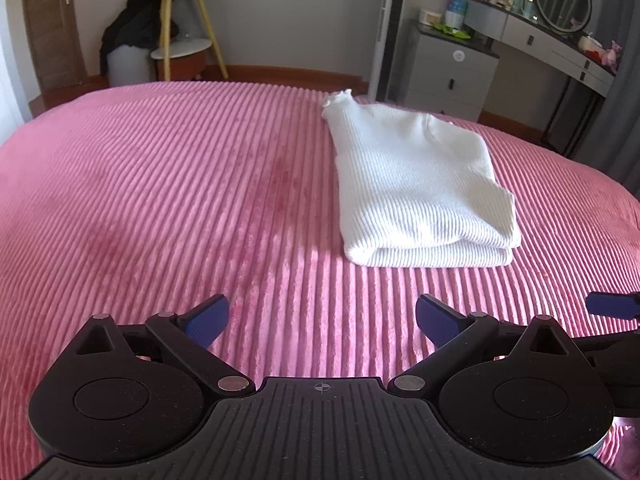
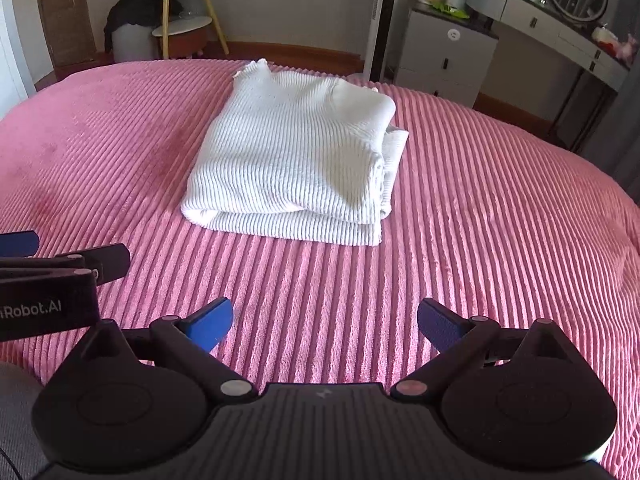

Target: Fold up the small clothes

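A white ribbed knit garment lies folded in a thick stack on the pink ribbed bedspread; its collar points to the far edge. It also shows in the right wrist view. My left gripper is open and empty, low over the bedspread, in front of and left of the garment. My right gripper is open and empty, in front of the garment. The left gripper's fingers show at the left edge of the right wrist view. A blue pad of the right gripper shows at the right edge of the left wrist view.
Beyond the bed's far edge stand a grey drawer unit, a vanity desk with a round mirror, a tall white and black column and a small yellow-legged side table beside a grey bin.
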Tool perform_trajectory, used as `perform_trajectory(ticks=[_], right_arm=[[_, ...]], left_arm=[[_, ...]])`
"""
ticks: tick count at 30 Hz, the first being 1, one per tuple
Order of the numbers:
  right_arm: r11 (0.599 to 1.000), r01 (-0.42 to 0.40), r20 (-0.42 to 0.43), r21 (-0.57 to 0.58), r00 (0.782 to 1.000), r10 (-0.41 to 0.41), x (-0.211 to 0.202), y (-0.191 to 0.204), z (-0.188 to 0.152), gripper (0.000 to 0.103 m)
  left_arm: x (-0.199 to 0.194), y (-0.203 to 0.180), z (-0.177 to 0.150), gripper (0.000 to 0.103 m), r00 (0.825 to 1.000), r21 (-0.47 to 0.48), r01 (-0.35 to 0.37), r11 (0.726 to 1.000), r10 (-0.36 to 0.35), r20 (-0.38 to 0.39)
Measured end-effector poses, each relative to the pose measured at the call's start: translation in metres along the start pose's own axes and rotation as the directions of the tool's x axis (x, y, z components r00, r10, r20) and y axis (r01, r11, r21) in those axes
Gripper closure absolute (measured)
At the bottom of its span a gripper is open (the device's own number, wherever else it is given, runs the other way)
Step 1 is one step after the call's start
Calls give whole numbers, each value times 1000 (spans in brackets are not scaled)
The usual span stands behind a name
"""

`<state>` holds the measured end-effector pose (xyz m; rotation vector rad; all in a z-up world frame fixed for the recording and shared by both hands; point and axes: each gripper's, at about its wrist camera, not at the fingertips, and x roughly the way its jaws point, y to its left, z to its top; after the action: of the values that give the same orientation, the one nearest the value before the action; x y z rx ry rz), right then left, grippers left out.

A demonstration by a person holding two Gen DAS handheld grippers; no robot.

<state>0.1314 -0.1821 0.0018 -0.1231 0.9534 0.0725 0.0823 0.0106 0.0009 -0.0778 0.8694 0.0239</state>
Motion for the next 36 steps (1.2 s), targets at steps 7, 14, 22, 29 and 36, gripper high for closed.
perform_trajectory(ticks=[7, 14, 22, 29, 36], right_arm=[[1000, 1, 10, 4, 1000, -1, -5, -3, 0, 4], [1000, 5, 19, 0, 1000, -5, -8, -3, -1, 4], [1000, 7, 28, 2, 1000, -7, -10, -4, 0, 4], [1000, 3, 30, 24, 1000, -4, -11, -8, 0, 4], [1000, 8, 30, 27, 1000, -9, -11, -9, -1, 4]], left_arm=[[-3, -1, -1, 1, 1000, -4, 2, 1000, -2, 7], [-5, -3, -1, 1, 1000, 3, -5, 1000, 5, 14], [-9, -1, 0, 0, 1000, 2, -9, 1000, 9, 23], [-12, -1, 1, 0, 1000, 4, -3, 1000, 2, 28], [-14, 0, 1, 0, 1000, 1, 2, 1000, -2, 30]])
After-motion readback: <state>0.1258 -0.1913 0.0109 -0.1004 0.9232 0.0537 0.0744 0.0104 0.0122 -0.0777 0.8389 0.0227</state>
